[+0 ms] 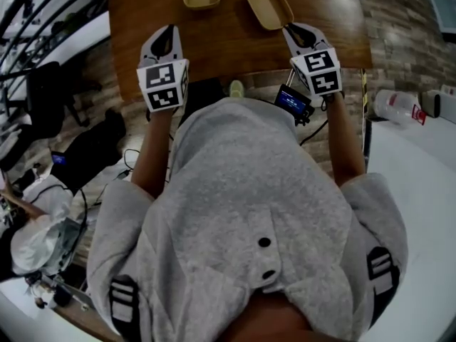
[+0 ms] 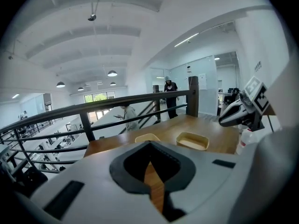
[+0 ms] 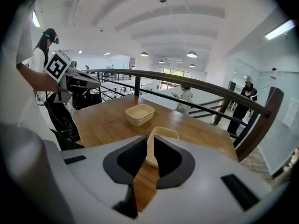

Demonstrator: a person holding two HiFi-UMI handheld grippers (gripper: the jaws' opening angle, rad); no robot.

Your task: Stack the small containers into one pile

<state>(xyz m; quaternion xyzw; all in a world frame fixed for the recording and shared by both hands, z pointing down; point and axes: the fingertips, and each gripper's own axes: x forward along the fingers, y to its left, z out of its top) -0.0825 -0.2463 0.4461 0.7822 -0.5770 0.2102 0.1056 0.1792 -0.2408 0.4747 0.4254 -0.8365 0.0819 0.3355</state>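
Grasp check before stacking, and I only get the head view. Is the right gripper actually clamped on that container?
Observer: Yes. The right gripper view shows the right gripper shut on one side wall of the container.
Operator: Left gripper carrying anything?
Observer: No. Its own view shows the left gripper shut with nothing between its jaws, just the table beyond.
Operator: How's the other container sitting?
Observer: The second container sits flat on the table, open side up, beyond the held one.

Left gripper closed and empty; right gripper clamped on container.

Office mezzanine, black railing, ceiling lamps
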